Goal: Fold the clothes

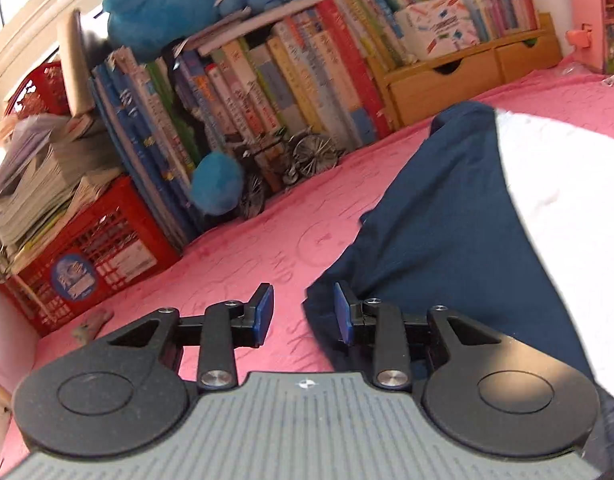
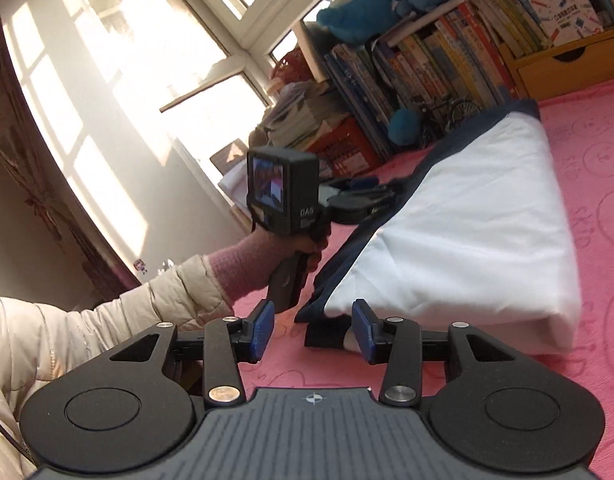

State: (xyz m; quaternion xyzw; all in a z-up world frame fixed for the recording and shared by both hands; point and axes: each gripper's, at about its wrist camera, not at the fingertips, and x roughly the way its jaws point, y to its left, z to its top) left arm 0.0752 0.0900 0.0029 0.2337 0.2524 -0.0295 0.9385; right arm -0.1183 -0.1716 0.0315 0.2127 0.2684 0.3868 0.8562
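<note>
Clothes here amount to 1 garment (image 2: 467, 240), white with a navy part (image 1: 447, 216), lying folded over on the pink bedspread (image 1: 247, 264), its rounded fold edge toward the right in my right view. I judge a fold is laid; whether another fold comes or this is the finished bundle, I cannot tell from how it lies. My left gripper (image 1: 303, 312) has its jaws apart and empty, the right pad just at the navy edge, the left pad over bare spread. My right gripper (image 2: 313, 330) is likewise spread wide with nothing between the pads, and the garment's near corner, with a dark cuff (image 2: 325, 334), sits just ahead of them.
</note>
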